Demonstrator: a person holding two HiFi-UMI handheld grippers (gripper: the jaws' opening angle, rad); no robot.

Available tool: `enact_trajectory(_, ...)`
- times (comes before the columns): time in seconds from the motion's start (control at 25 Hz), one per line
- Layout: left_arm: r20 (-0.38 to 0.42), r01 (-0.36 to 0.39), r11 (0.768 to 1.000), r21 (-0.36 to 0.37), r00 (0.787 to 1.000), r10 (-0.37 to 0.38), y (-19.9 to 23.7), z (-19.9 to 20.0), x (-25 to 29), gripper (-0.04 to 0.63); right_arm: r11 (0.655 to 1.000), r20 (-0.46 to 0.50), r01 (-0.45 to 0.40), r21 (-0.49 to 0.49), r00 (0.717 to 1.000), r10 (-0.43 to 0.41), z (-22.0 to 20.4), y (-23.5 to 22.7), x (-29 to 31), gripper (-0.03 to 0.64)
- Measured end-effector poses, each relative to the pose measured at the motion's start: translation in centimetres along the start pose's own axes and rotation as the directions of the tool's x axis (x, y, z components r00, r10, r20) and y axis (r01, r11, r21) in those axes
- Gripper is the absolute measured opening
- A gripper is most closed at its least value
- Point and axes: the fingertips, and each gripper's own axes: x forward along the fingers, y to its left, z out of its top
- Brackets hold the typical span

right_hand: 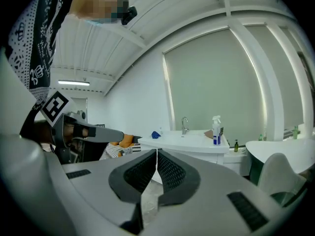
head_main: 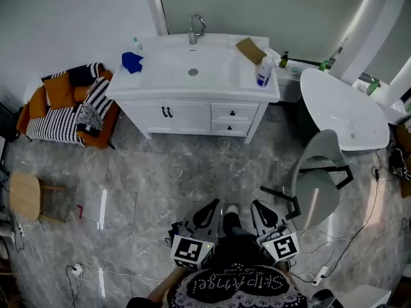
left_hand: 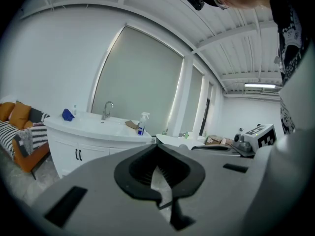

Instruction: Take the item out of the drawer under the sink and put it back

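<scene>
Head view: a grey marble floor [head_main: 160,178] carries a white bathtub [head_main: 340,108] at the right, a white vanity [head_main: 186,117] at centre against the wall, and a striped sofa [head_main: 61,117] at the left. A grey chair [head_main: 318,188] stands near the bathtub, and a wooden stool [head_main: 26,196] stands at the left edge. Two drawers [head_main: 232,113] sit under the right part of the vanity's tabletop. Both are closed, so the item inside is hidden. On the tabletop, a spray bottle [head_main: 264,72] stands right of the basin [head_main: 192,66] and a blue cloth [head_main: 131,61] lies left of it. The left gripper [head_main: 210,208] and right gripper [head_main: 258,208] are low in the frame, well apart from the vanity and pointing toward it. Each gripper view shows its jaws closed together, with nothing between them.
</scene>
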Motion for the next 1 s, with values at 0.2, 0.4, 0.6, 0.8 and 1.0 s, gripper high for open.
enact_trajectory(0.2, -0.002, 0.012, 1.0, -0.011, 1.0, -0.012, -1.1, 0.8, 3.7, 0.005, 0.997, 0.006, -0.075, -0.01, 0.997, 0.075, 2.3, -2.4, 2.1, 0.02)
enact_trajectory(0.4, -0.014, -0.02, 1.0, -0.013, 1.0, 0.02, -1.4, 1.1, 6.2, 0.005, 0.995, 0.015, -0.096, -0.016, 0.995, 0.096, 3.1, -4.9, 2.6, 0.02)
enact_trajectory(0.6, -0.02, 0.025, 1.0, -0.003, 1.0, -0.025, -3.7, 1.4, 8.9, 0.005, 0.993, 0.021, -0.117, 0.013, 0.993, 0.117, 3.4, -7.9, 2.1, 0.02)
enact_trajectory(0.8, -0.023, 0.013, 1.0, -0.009, 1.0, -0.014, -4.2, 1.5, 10.0, 0.005, 0.996, 0.045, -0.092, 0.013, 0.995, 0.092, 3.6, -9.8, 1.2, 0.02)
enact_trajectory(1.0, -0.036, 0.035, 0.999, 0.001, 0.999, -0.035, -5.2, 1.0, 11.1, 0.005, 0.999, 0.059, -0.036, 0.011, 0.998, 0.035, 3.4, -11.3, 0.0, 0.02)
